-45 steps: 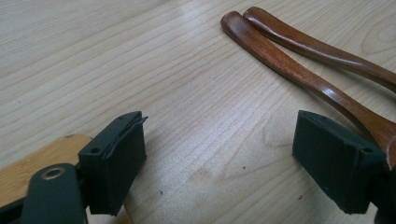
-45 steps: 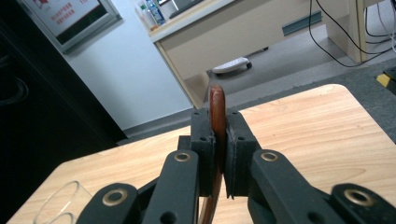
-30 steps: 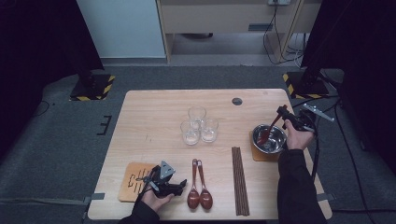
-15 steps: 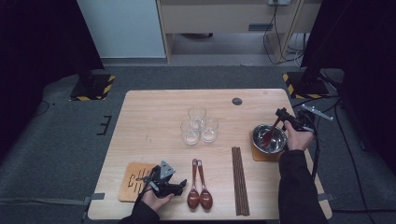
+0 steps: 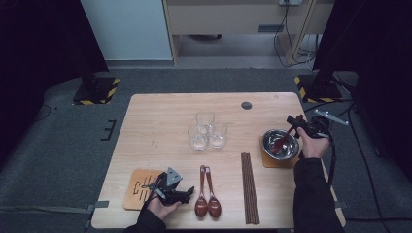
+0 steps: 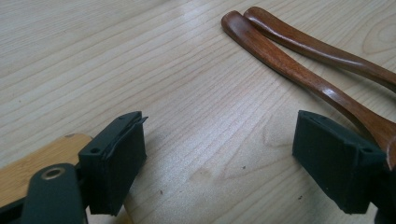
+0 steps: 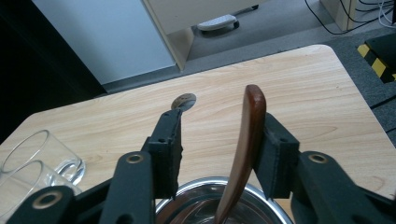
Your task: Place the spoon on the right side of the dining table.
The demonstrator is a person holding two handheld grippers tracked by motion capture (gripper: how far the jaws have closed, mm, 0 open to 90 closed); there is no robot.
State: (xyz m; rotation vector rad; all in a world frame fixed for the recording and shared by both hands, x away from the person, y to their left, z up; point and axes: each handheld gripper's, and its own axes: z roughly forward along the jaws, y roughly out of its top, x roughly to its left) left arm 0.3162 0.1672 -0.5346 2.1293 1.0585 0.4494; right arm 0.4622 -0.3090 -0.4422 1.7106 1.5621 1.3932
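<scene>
Three glasses [image 5: 206,131] stand mid-frame, two spoons [image 5: 207,204] low, while the just-opened right gripper [image 5: 297,124] frees a third spoon [image 7: 243,154] in the bowl [image 5: 281,144] at right.

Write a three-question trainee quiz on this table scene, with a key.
1. True or false: the right gripper has its jaws clamped tight on the spoon handle.
2. How many glasses stand mid-table?
3. The spoon in the bowl rests: A) bowl-end inside, handle up between the jaws; B) flat on the table; C) across the chopsticks.

Key: 1. False; the jaws have just been opening, with the handle leaning on one pad. 2. Three. 3. A.
</scene>
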